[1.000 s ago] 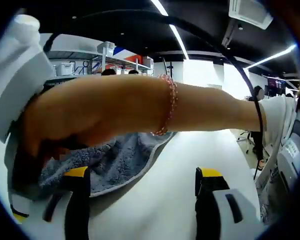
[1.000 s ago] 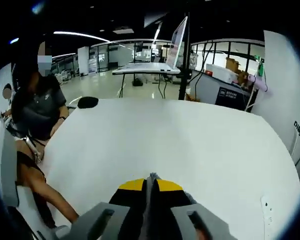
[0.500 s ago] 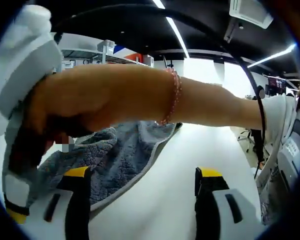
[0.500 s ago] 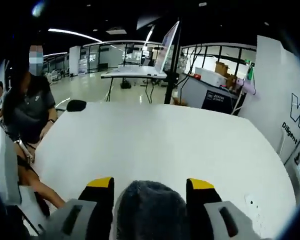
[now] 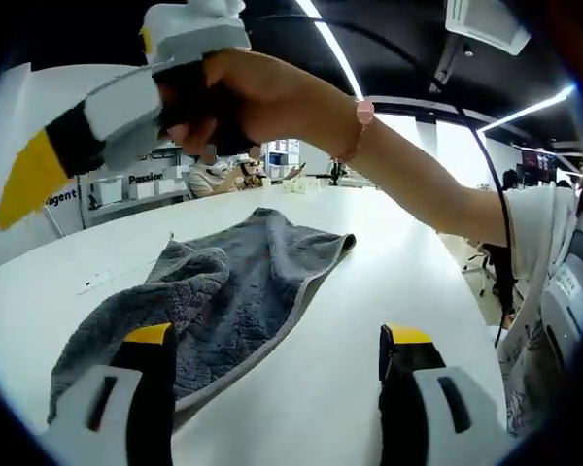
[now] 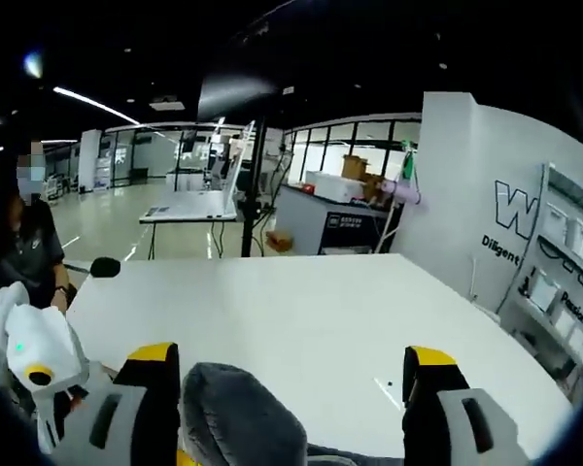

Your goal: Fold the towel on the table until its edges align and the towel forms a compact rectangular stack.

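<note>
A grey towel [image 5: 235, 286] lies rumpled on the white table [image 5: 360, 291], one side partly folded over into a hump. My left gripper [image 5: 278, 340] sits low at the towel's near end, open, its left jaw over the towel's edge and its right jaw over bare table. A hand holds my right gripper [image 5: 83, 107] up in the air above the towel's far left side, touching nothing. In the right gripper view, the right gripper [image 6: 291, 357] stands wide open, and a hump of towel [image 6: 241, 419] shows low between its jaws.
The table [image 6: 301, 311] stretches far ahead, with a small black object [image 6: 104, 265] near its far left edge. A person [image 6: 19, 254] sits at the left. The arm [image 5: 418, 184] crosses above the towel. A cable [image 5: 486, 175] hangs at the right.
The right gripper opened, let go of the towel and rose well above the table. The arm lifted, uncovering the towel. The left gripper has stayed put.
</note>
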`<state>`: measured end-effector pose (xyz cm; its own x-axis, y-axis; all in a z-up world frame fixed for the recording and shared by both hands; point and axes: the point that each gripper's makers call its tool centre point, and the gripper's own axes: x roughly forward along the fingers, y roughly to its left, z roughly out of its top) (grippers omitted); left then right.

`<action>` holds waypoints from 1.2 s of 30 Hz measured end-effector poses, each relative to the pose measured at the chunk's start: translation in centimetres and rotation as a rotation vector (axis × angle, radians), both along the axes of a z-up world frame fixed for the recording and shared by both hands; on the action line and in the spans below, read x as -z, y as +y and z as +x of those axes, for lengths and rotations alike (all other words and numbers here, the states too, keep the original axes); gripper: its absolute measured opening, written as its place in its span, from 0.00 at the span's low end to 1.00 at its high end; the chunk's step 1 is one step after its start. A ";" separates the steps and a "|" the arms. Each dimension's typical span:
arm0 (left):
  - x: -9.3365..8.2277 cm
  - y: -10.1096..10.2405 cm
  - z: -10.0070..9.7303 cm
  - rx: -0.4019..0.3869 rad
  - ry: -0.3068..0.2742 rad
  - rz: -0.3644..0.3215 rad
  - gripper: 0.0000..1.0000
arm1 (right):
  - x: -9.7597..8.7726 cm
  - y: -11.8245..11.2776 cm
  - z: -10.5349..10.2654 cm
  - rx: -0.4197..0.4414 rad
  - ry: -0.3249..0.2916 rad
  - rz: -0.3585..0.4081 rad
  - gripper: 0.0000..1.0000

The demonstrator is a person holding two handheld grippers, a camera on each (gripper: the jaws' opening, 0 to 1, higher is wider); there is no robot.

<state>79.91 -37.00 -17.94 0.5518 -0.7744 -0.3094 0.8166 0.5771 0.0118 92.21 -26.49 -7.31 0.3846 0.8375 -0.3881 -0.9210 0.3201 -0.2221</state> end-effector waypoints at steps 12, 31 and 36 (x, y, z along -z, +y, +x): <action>0.3 0.1 0.0 -0.007 0.014 0.003 0.91 | -1.7 -11.6 -0.5 0.185 -0.132 -0.042 0.99; 0.3 0.6 0.2 -0.025 0.016 0.005 0.89 | 3.1 -26.9 -4.7 0.347 -0.087 0.013 0.99; 0.4 0.7 0.2 -0.028 0.017 0.011 0.89 | 5.1 -27.5 -6.6 0.337 -0.037 0.017 0.99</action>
<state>80.12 -36.32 -18.39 0.5679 -0.7551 -0.3276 0.8001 0.5998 0.0046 85.59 -54.02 -12.45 0.6546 0.6671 -0.3556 -0.7541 0.6094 -0.2449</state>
